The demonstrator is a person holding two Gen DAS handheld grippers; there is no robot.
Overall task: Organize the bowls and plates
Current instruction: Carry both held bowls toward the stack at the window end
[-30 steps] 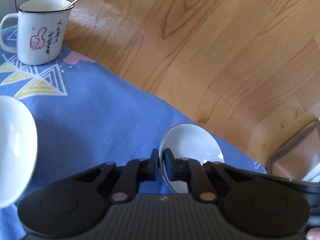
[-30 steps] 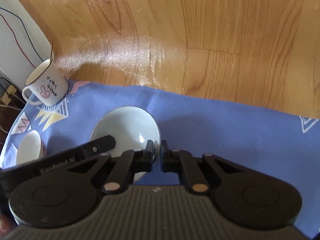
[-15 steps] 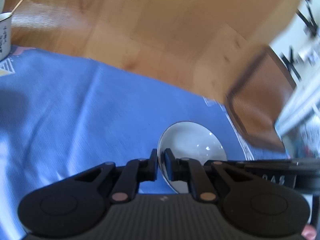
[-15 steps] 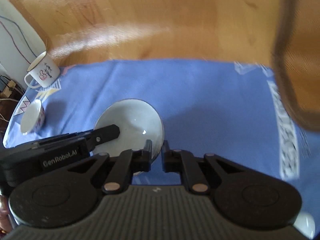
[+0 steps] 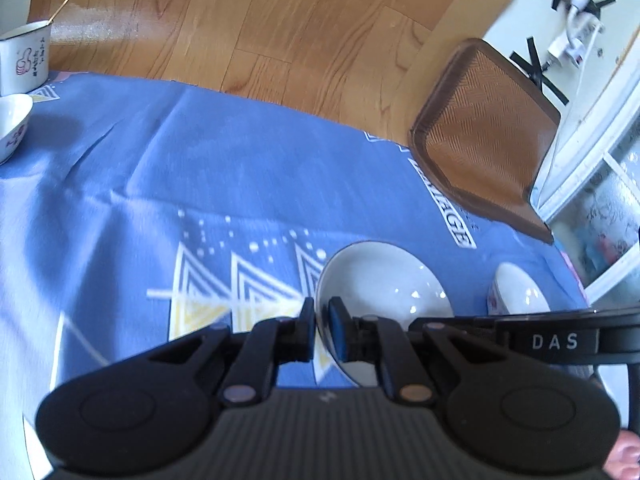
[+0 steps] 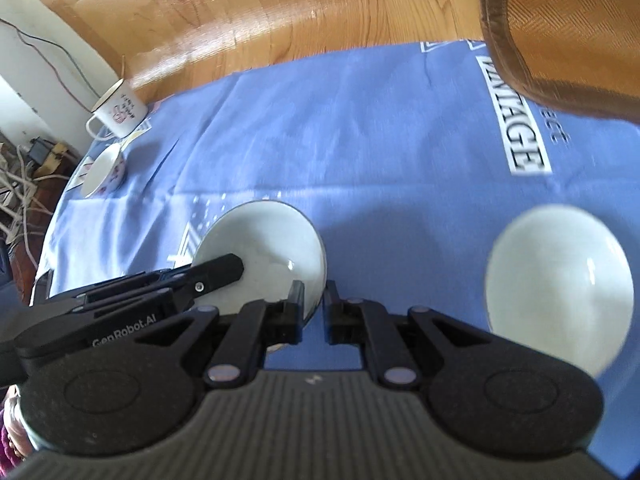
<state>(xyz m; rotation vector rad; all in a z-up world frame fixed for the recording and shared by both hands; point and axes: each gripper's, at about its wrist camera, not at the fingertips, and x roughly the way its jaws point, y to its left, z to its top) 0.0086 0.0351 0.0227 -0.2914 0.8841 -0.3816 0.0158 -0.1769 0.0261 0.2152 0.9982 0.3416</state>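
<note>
**Left wrist view: 1 bowl carried by both grippers, 2 more waiting**

Left wrist view shows the left gripper [image 5: 322,316] clenched on the near rim of a shallow white bowl [image 5: 384,280], the rim pinched between its 2 pads. From the right wrist view, the right gripper [image 6: 314,300] has its fingers set either side of the opposite rim of that same bowl [image 6: 264,248], with a narrow gap showing beside the rim — it looks clamped, though the contact on the outer pad is not clear. The bowl seems lifted off the cloth, held between the 2 tools.

Judging by how things lie, sorting is at an early-to-middle stage. A second white bowl [image 6: 560,288] sits on the cloth just to the right, and it is the likely place to nest the carried one. A small patterned bowl [image 6: 104,172] rests far off at the left end, beside an enamel mug [image 6: 118,112] with a thin stick in it — so at least 1 more piece is left to gather. No plates can be made out.

The table wears a blue tablecloth [image 5: 240,168] with white and yellow triangles and a printed label. Beyond it lies a wood-plank floor [image 5: 260,20]; a brown woven chair [image 5: 480,128] stands at the far right edge, and cables trail by the wall on the left
</note>
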